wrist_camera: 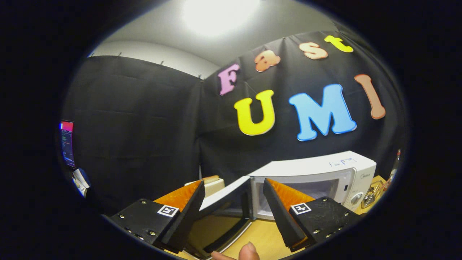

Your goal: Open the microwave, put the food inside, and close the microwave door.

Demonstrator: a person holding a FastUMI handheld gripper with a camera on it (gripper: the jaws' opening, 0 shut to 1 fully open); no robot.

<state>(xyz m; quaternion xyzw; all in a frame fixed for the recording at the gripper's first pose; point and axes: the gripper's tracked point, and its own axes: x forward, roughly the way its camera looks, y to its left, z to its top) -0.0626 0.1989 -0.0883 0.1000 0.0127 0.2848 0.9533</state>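
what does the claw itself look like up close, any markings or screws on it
The claw has two wedge-shaped fingers tapering toward their tips, with ribbed inner pads. Each sits on a flat textured black block fixed with small round screws, and each block carries a square black-and-white marker tag. A bare fingertip shows below, no sleeve visible.
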